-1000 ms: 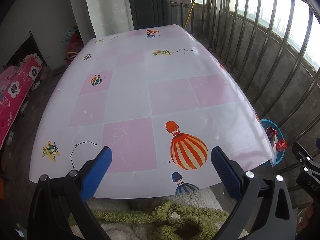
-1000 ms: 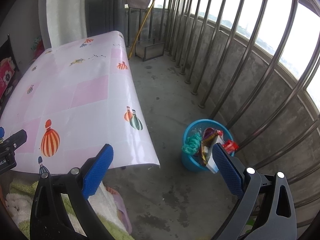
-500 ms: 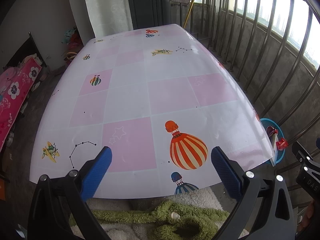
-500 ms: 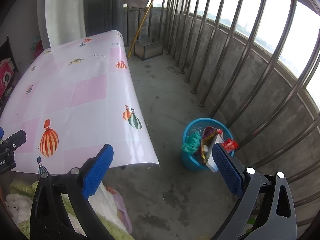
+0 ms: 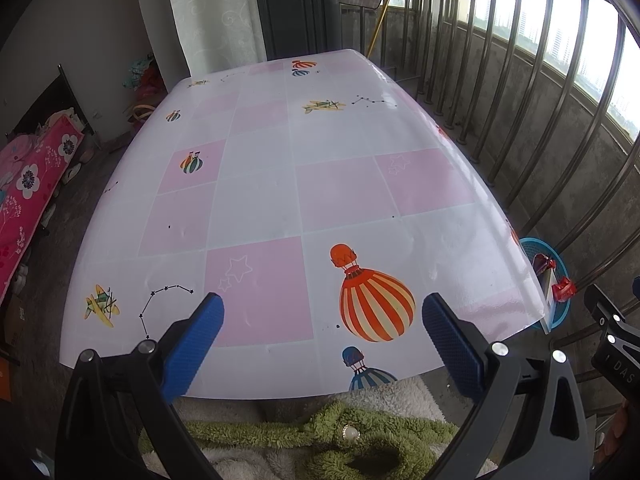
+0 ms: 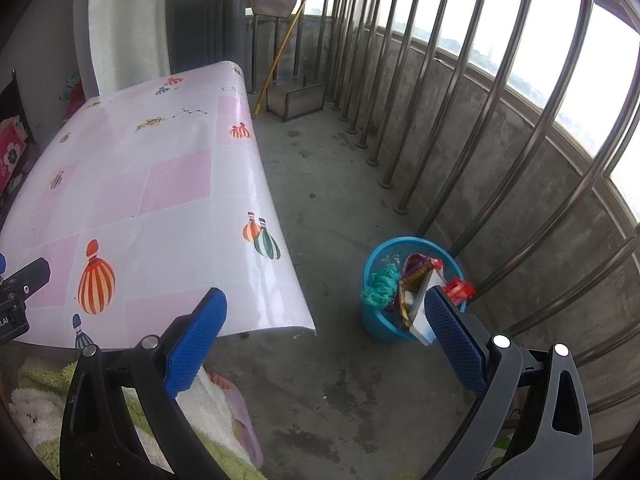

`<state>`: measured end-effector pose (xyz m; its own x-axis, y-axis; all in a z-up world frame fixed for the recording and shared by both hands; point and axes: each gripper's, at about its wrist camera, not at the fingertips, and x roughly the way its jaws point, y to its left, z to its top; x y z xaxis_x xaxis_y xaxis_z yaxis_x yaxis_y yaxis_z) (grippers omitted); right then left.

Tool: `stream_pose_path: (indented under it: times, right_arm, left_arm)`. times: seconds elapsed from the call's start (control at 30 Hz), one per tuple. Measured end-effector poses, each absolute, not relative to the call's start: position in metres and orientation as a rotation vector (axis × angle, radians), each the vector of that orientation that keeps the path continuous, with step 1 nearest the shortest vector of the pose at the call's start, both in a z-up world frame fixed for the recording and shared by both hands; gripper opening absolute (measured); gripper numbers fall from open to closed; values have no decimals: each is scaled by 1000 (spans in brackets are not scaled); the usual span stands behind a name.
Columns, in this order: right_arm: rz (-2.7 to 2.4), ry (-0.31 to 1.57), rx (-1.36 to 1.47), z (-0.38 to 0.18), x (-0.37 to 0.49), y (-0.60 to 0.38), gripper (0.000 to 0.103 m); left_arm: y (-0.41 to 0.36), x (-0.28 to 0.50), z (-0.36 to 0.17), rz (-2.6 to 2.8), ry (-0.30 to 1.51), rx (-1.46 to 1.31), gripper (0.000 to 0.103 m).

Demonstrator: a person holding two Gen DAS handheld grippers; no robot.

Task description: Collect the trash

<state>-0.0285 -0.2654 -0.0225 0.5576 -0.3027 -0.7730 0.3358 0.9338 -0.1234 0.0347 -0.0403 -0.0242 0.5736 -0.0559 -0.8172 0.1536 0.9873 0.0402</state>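
Observation:
A blue bin [image 6: 374, 326] stands on the concrete floor right of the table, against the railing. It holds trash: a teal crumpled piece [image 6: 380, 284], a purple and gold wrapper [image 6: 414, 274], a white box and a red wrapper [image 6: 458, 288]. The bin also shows at the table's right edge in the left wrist view [image 5: 558, 314]. My right gripper [image 6: 324, 330] is open and empty, above the floor near the bin. My left gripper [image 5: 322, 334] is open and empty over the table's near edge. The table [image 5: 280, 184] has a pink and white balloon-print cover with nothing on it.
Steel railing bars [image 6: 460, 92] and a low concrete wall run along the right. A green fuzzy cloth [image 5: 340, 432] on white fabric lies under the table's near edge. A pink flowered bed [image 5: 24, 184] is at the left. A broom handle [image 6: 280, 52] leans at the back.
Both grippers stay open and empty. The views have shifted only very slightly; nothing has been taken hold of or let go.

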Motion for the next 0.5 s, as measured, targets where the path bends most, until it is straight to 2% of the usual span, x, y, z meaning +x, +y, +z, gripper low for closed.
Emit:
stream_pose_path:
  times: [0.5]
  right_arm:
    - [-379,904,36,-21,-28,-266,95]
  left_arm:
    - [-41,34,-24,-122,953,112,97]
